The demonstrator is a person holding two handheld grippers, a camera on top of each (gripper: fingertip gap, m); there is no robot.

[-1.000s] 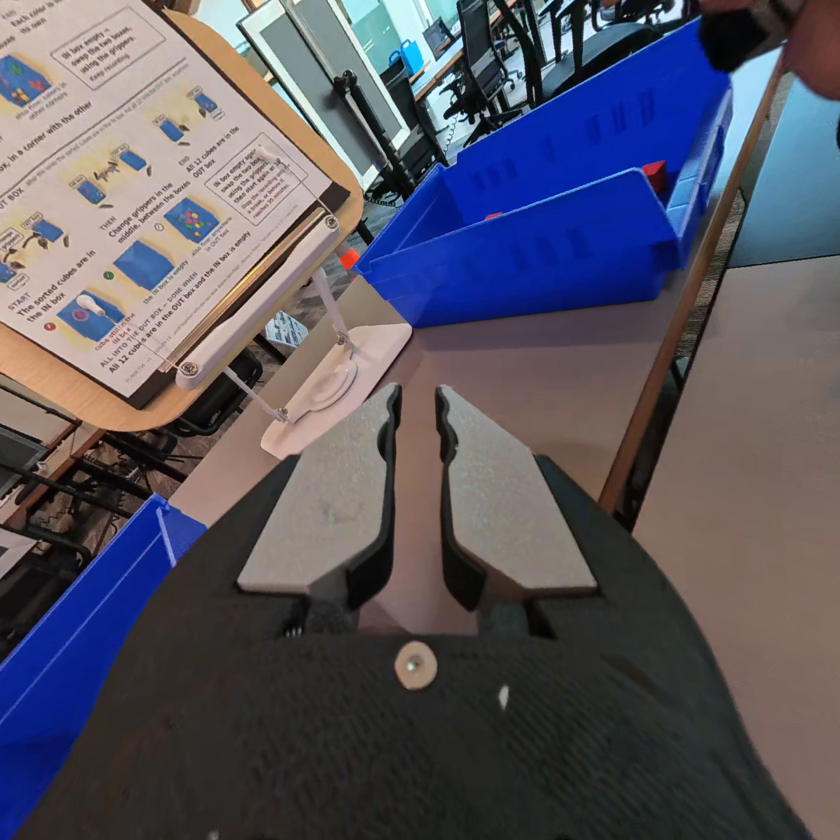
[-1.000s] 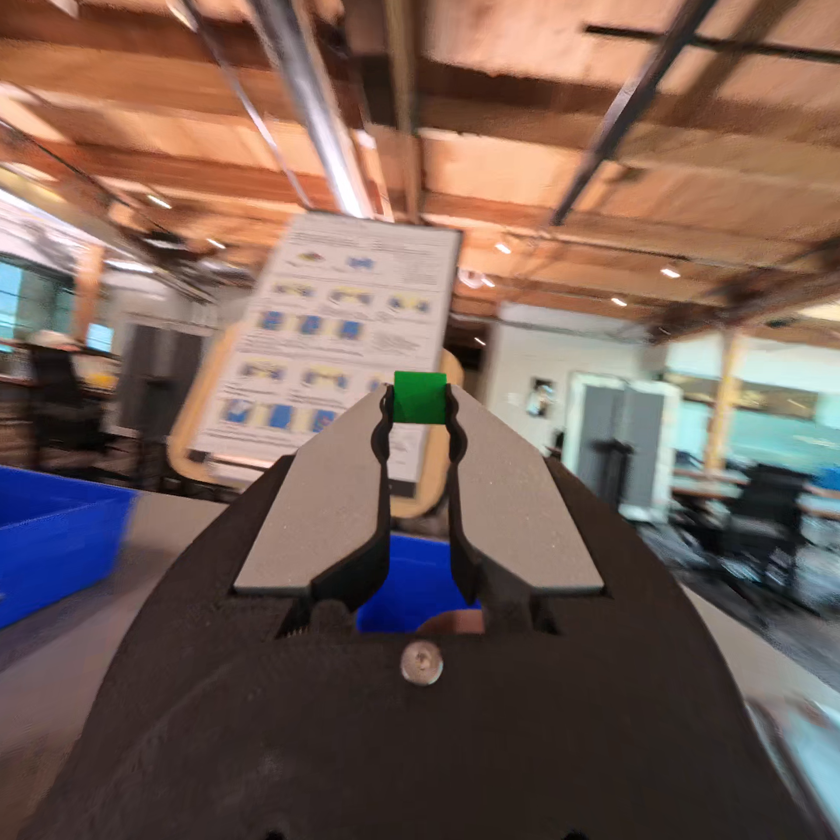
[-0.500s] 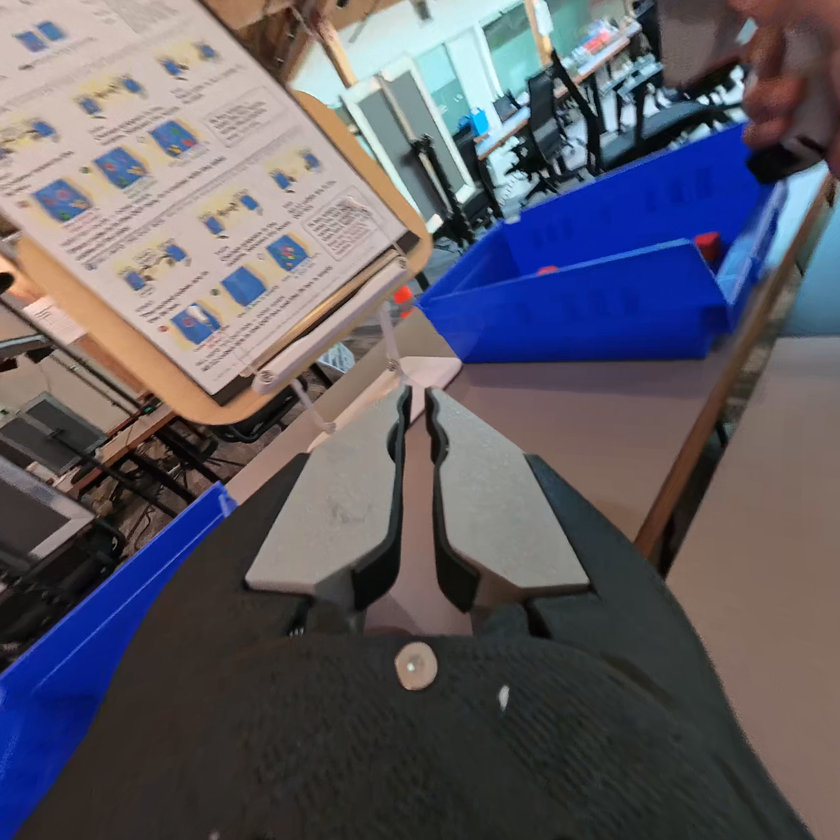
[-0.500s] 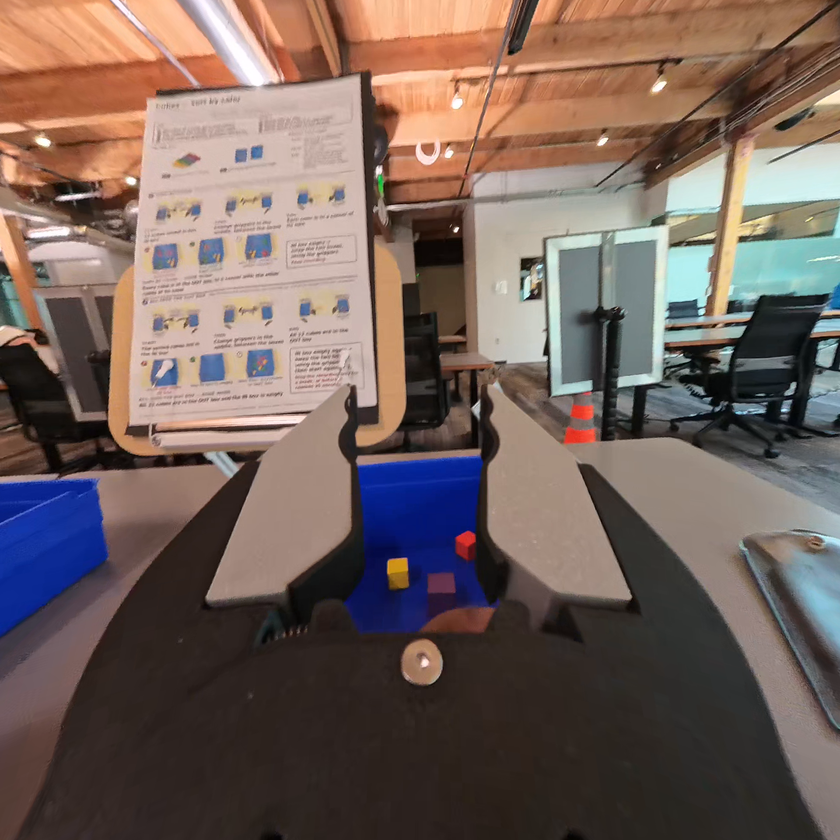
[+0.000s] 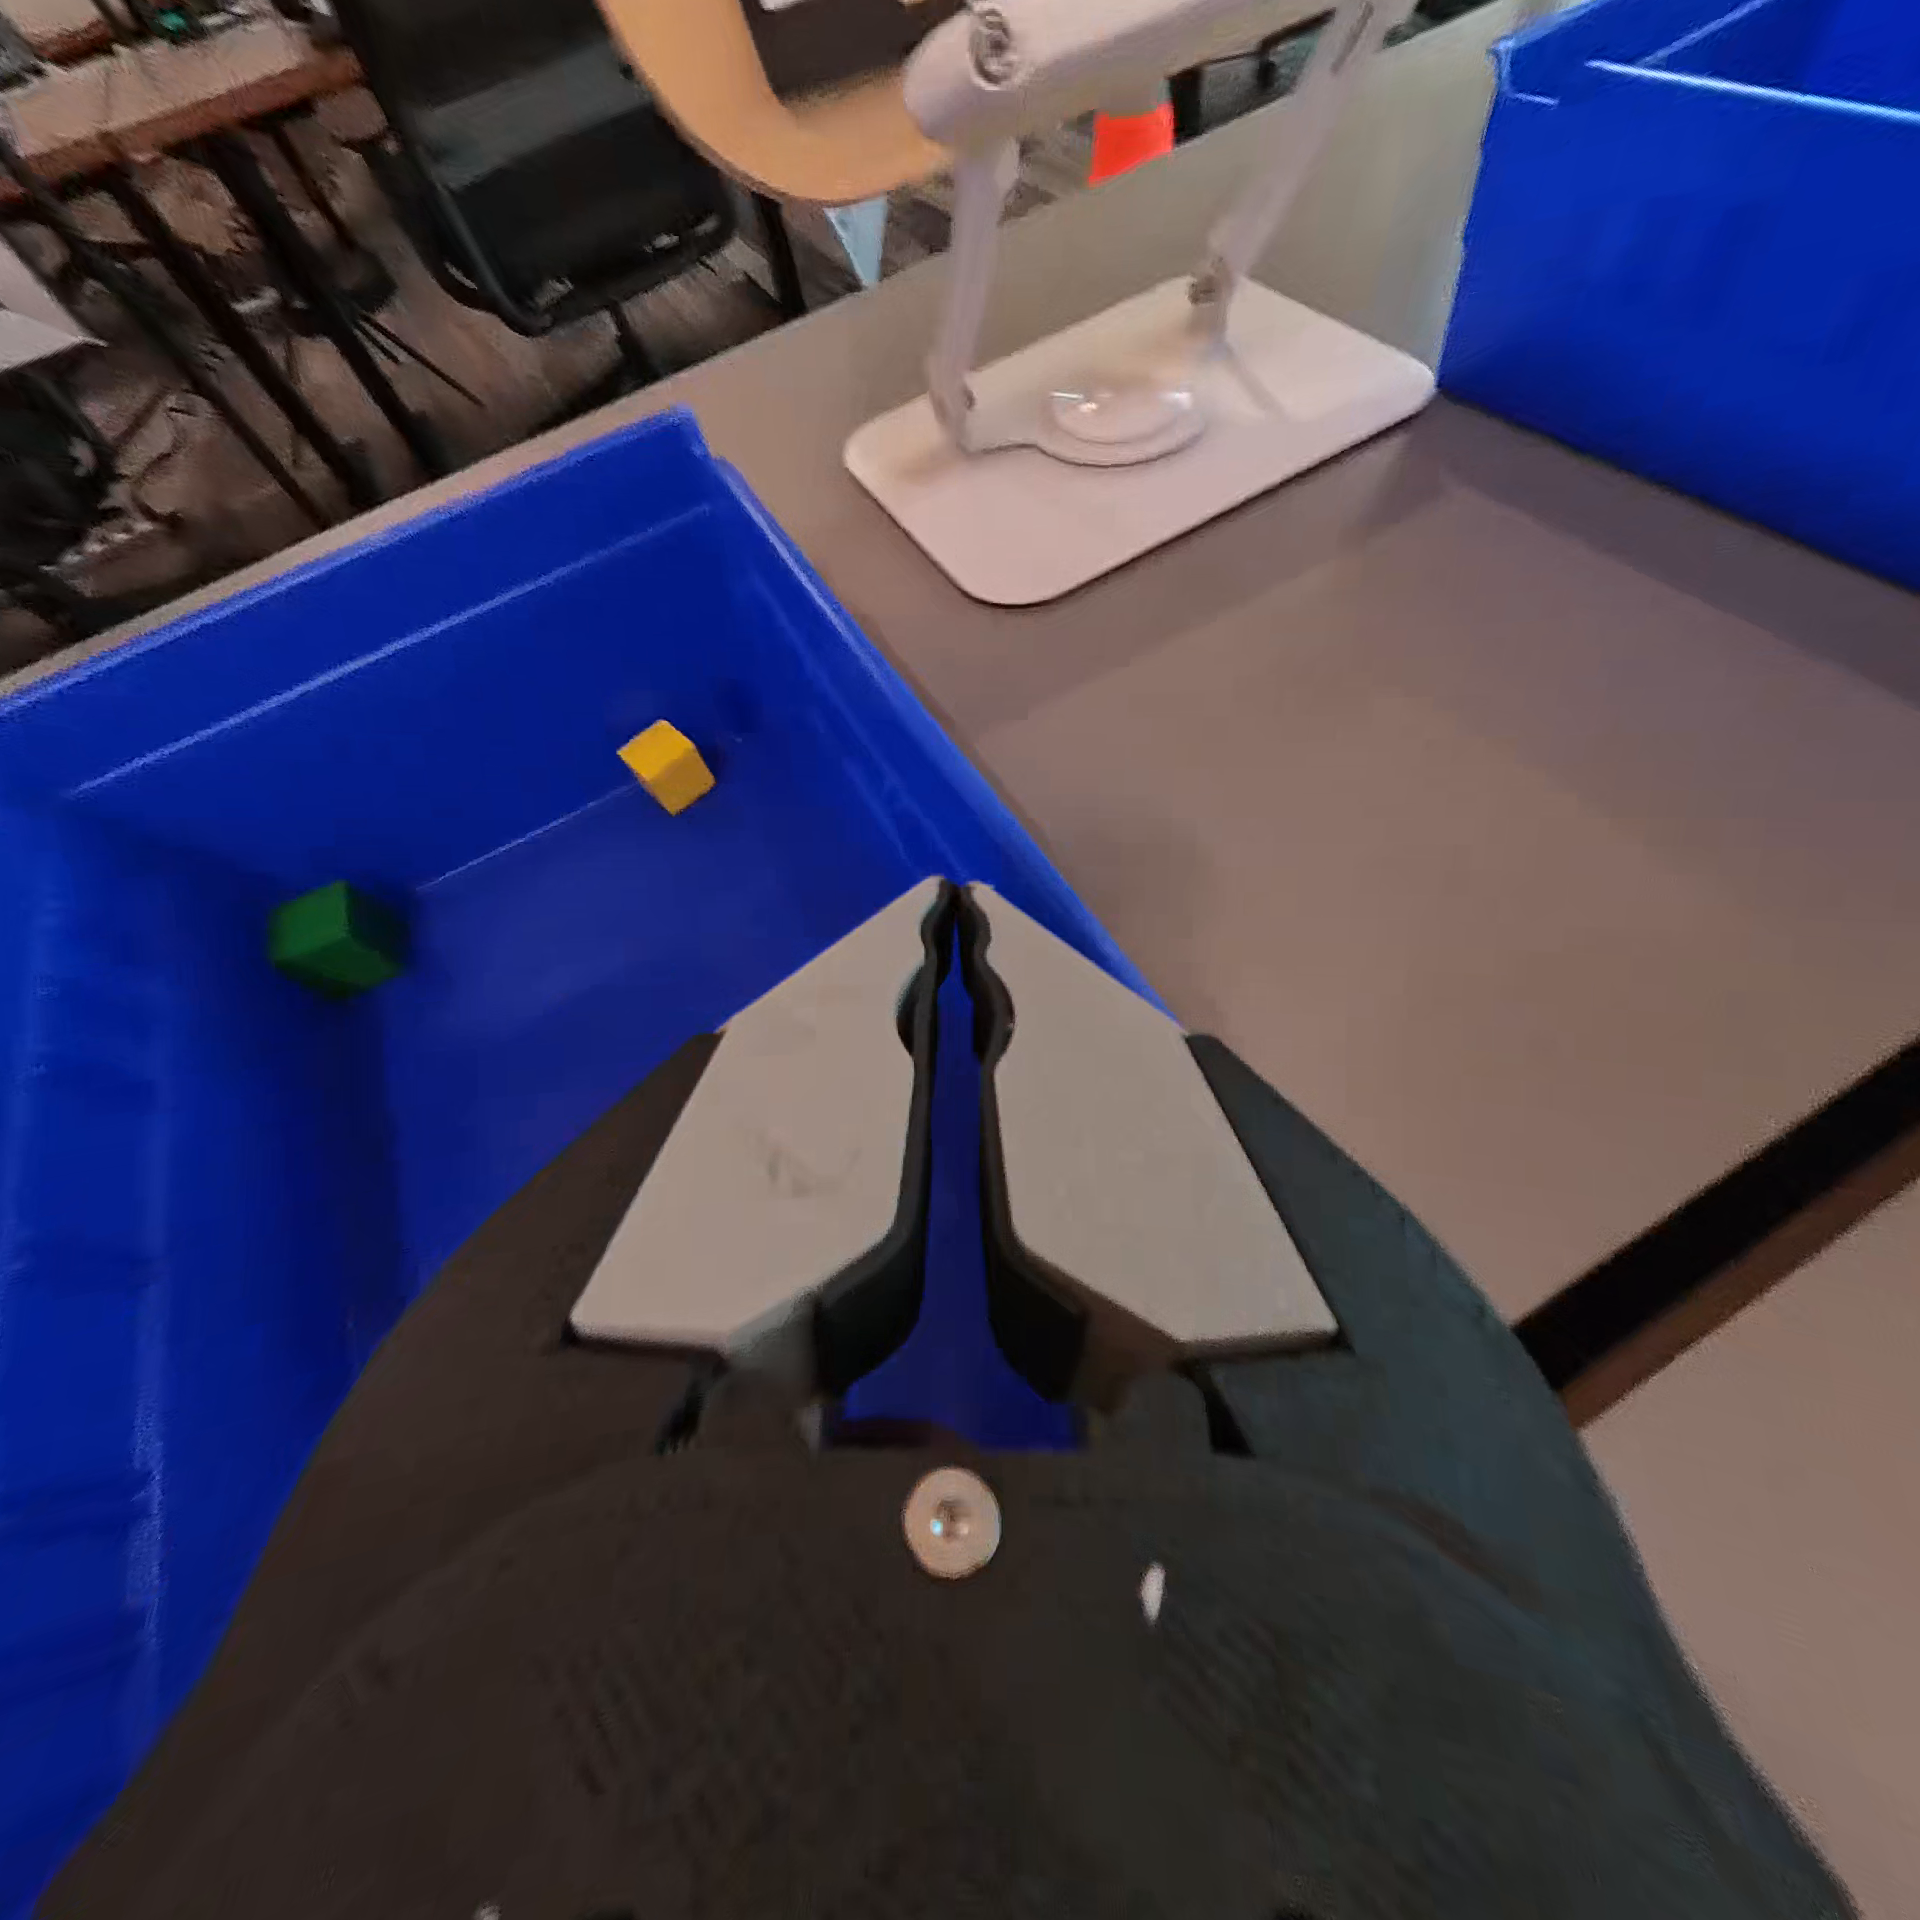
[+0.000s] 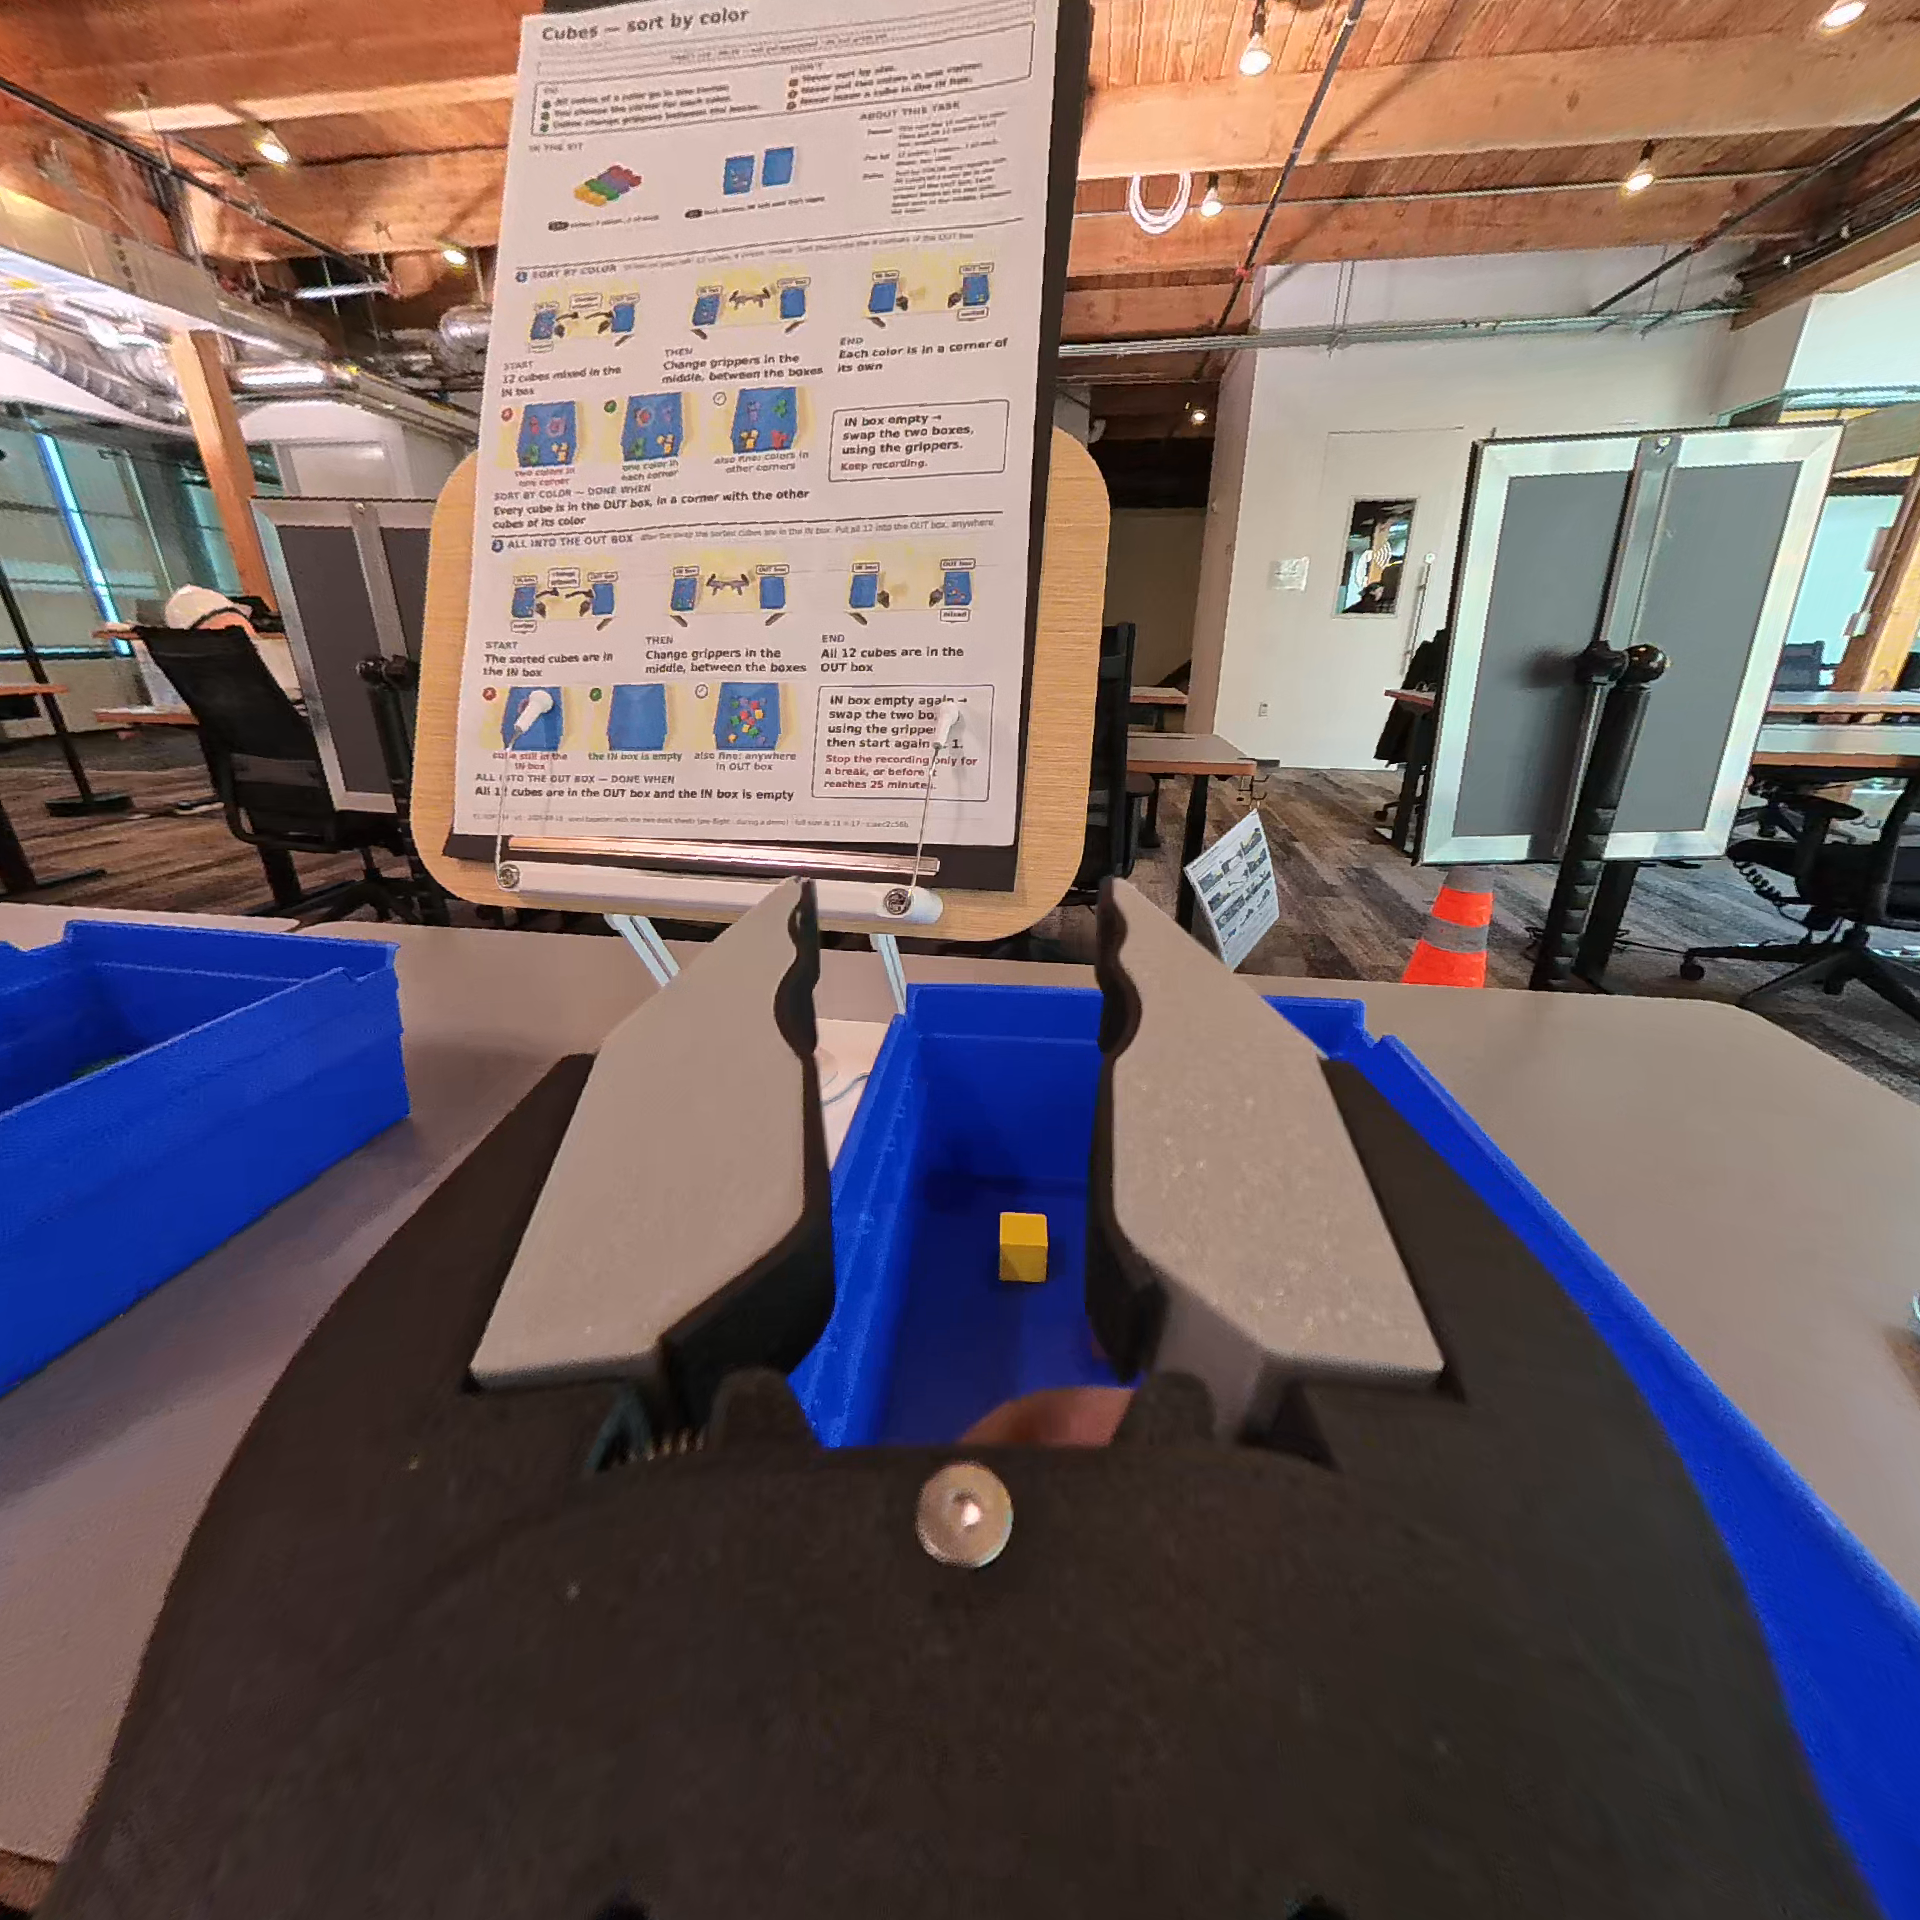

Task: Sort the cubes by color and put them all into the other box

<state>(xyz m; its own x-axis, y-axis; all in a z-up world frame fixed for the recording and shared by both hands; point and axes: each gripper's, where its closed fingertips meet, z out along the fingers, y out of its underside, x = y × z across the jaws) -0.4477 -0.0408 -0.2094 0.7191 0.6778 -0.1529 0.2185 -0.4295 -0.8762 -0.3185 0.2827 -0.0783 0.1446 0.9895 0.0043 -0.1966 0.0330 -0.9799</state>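
**Both grippers empty over the blue boxes; cubes lying loose on the box floors**

Left gripper point(image 5: 958, 902): matte black textured body, flat grey finger plates with wavy black inner edges. The tips are pressed together with nothing between them, poised over the right wall of the left blue box point(image 5: 873, 665). This box is smooth moulded plastic with a thin raised rim and slanted walls. On its floor a green cube point(image 5: 335, 938) sits to the left and a yellow cube point(image 5: 666, 766) sits farther off, close to the far right corner; the two are well apart. Both are small, sharp-edged and solid in colour.

Right of that box the grey tabletop point(image 5: 1403, 831) is smooth and dull. A white stand base point(image 5: 1132, 457), a flat rounded rectangle with thin white struts, rests on it between the two boxes.

Right gripper point(image 6: 953, 914): same build, fingers spread wide and holding nothing. It hangs over the near end of the right blue box point(image 6: 1621, 1351). One yellow block point(image 6: 1023, 1245) lies on that box's floor, seen in the gap between the fingers; the rest of the floor is hidden by the gripper body.

Beyond, a printed instruction sheet point(image 6: 769, 416) is clipped to a rounded wooden board point(image 6: 1070, 675), upright on the stand. An orange traffic cone point(image 6: 1452, 930) stands on the floor at far right.
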